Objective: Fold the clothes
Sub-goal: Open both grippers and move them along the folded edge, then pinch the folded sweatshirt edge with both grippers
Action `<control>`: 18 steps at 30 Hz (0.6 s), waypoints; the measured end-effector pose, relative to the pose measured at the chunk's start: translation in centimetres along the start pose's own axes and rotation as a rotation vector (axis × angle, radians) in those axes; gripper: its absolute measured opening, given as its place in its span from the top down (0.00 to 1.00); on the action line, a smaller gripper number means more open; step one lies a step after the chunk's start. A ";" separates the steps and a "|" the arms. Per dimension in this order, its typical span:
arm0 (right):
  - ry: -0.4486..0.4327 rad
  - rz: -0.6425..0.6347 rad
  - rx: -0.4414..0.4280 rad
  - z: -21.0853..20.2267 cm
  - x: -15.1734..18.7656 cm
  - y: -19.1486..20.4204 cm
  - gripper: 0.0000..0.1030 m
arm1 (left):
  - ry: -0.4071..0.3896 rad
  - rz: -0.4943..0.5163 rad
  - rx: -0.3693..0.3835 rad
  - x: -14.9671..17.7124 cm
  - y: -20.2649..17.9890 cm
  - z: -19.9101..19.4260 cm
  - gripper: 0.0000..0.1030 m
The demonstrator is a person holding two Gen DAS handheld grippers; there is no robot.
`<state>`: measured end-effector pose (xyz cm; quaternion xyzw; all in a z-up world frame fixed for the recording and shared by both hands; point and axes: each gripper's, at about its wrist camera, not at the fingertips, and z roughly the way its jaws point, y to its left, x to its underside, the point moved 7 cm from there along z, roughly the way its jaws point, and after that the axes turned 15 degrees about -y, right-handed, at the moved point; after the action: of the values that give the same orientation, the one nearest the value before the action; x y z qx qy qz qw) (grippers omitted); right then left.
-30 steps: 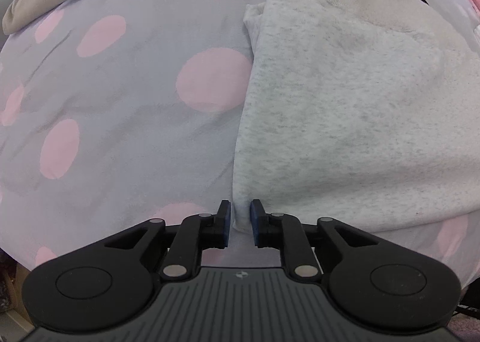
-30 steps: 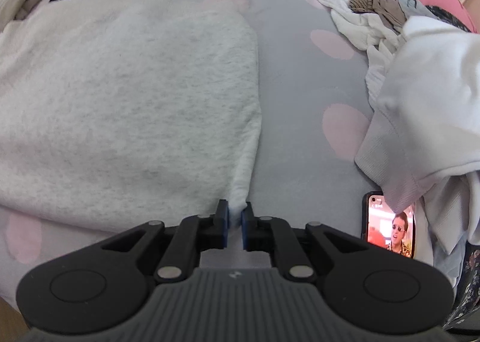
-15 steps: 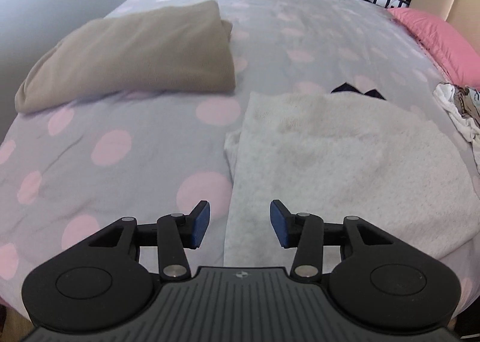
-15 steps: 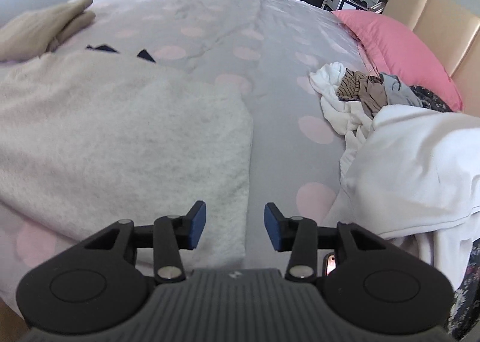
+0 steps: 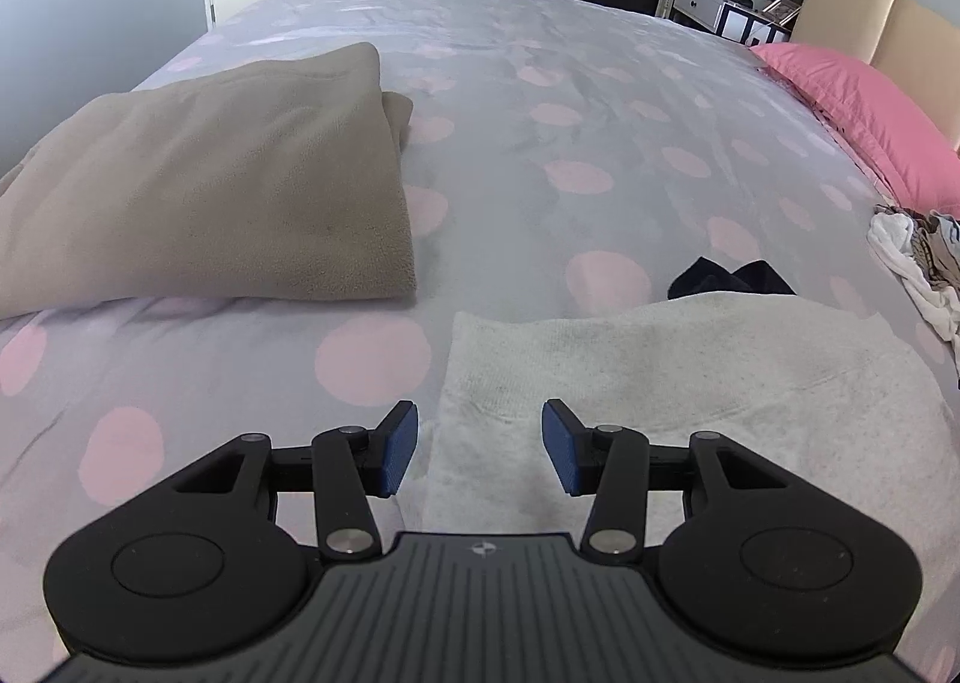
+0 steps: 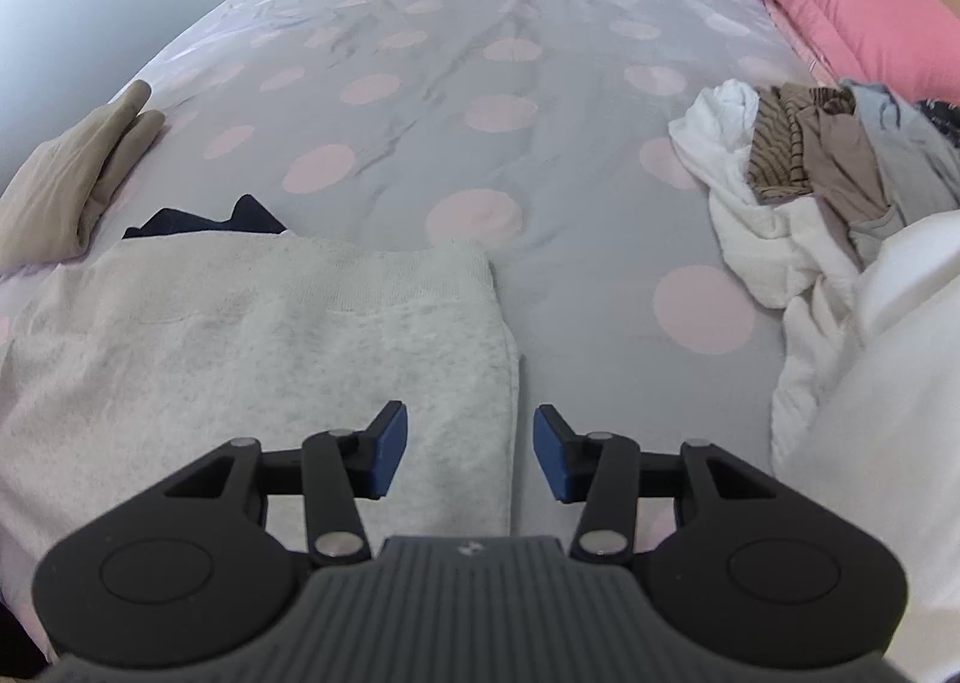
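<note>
Polka-dot bedspread (image 5: 540,101) fills both views. Folded tan fleece (image 5: 198,185) sits upper left of the left wrist view. Heather-grey sweatshirt (image 6: 240,335) lies flat, lower centre-left in the right wrist view and lower right in the left one, doubled with its ribbed hem at the far edge and a dark garment (image 5: 729,278) peeking out behind. Unsorted clothes pile (image 6: 798,185) is at right, a white garment (image 6: 888,359) nearest.

Judgement: the sweatshirt is either between folds or finished. For any further fold, grab both near corners level, lift together and keep the edges aligned so the layers don't slip.

Left gripper (image 5: 478,456): jaws spread, holding nothing, low over the sweatshirt's left edge, pointing up the bed. Right gripper (image 6: 470,454): jaws spread, empty, straddling its right edge at the same height.
</note>
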<state>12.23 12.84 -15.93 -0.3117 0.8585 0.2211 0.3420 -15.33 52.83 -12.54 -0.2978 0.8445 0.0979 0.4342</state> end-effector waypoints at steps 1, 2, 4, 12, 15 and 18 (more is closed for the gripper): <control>0.006 0.014 -0.008 1.0 -0.2 -0.2 0.40 | 0.000 -0.009 -0.002 0.0 0.4 0.6 0.56; 0.010 0.035 -0.015 1.9 -0.3 -0.4 0.36 | 0.000 -0.019 -0.003 0.0 0.7 1.2 0.55; 0.017 0.080 -0.029 3.8 -0.7 -0.8 0.34 | -0.005 -0.057 0.019 -0.1 1.3 2.5 0.55; 0.046 0.354 -0.105 9.5 -1.3 -2.2 0.38 | -0.008 -0.153 0.084 0.2 1.5 4.9 0.72; 0.027 0.375 -0.106 9.7 -1.4 -2.0 0.66 | -0.053 -0.145 0.077 -0.3 1.6 3.6 0.91; -0.019 0.345 -0.120 8.6 -1.8 -1.6 0.78 | -0.099 -0.137 0.070 -0.8 1.7 2.2 0.93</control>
<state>18.26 17.51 -20.67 -0.1773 0.8813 0.3301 0.2879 -14.50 55.44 -13.42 -0.3341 0.8026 0.0531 0.4913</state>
